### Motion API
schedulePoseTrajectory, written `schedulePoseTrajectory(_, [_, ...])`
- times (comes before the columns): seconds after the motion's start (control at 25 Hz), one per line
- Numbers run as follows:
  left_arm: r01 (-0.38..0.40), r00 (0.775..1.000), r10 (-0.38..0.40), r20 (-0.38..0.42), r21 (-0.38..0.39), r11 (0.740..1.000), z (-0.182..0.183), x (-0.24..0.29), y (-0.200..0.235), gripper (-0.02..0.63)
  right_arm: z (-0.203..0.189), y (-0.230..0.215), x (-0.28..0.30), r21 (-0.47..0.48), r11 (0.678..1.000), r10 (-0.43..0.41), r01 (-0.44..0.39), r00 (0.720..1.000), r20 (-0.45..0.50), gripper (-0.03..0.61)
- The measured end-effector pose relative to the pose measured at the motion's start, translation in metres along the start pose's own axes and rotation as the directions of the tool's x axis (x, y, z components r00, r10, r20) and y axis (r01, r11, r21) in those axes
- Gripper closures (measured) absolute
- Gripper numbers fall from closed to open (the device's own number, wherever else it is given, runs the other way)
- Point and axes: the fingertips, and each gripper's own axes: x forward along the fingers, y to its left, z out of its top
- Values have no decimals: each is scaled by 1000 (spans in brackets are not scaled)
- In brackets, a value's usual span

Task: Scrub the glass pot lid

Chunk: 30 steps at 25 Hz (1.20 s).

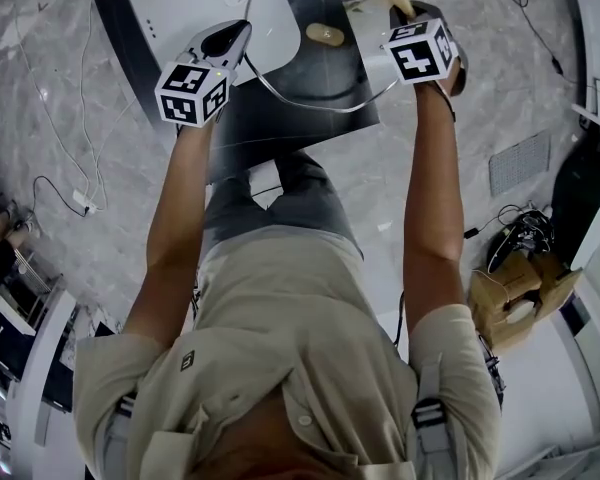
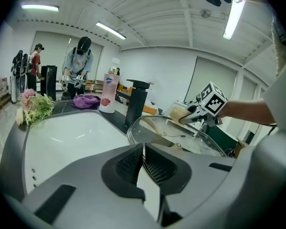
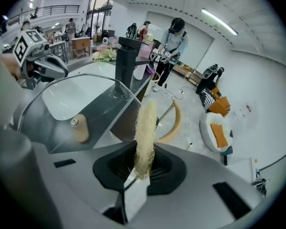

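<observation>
Near one white sink (image 2: 71, 137), left gripper (image 2: 143, 151) clamps one glass lid (image 1: 310, 73); right gripper (image 3: 144, 163) pinches one loofah (image 3: 146, 128).

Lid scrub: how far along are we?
Done: pickup. The left gripper has its jaws shut on the rim of the glass lid, held up by the sink; the right gripper has its jaws shut on a fibrous scrubber. In hand: the scrubber is near the lid's far edge; contact cannot be told. Left: the scrubbing itself; no suds show on the glass.
</observation>
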Motion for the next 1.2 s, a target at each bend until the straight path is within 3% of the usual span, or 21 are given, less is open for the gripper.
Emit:
schedulePoseTrajectory(0.52, [-7, 1000, 7, 15, -3, 1000, 2, -1, -1, 586, -1, 11, 0, -29, 999, -17, 16, 1000, -16, 526])
schedulePoseTrajectory(0.76, [-2, 1000, 2, 17, -3, 1000, 1, 0, -4, 586, 15, 62, 2, -131, 991, 39, -41, 999, -17, 526])
schedulePoseTrajectory(0.84, [-3, 1000, 3, 16, -7, 1000, -1, 1, -5, 585, 32, 100, -2, -211, 972, 107, -103, 994, 8, 526])
schedulePoseTrajectory(1.0, [5, 1000, -4, 28, -22, 1000, -2, 2, -6, 585, 61, 187, -21, -403, 882, 291, -244, 955, 57, 526])
schedulePoseTrajectory(1.2, [8, 999, -7, 37, -26, 1000, -5, -2, -3, 586, 67, 237, -41, -438, 825, 421, -358, 905, 53, 526])
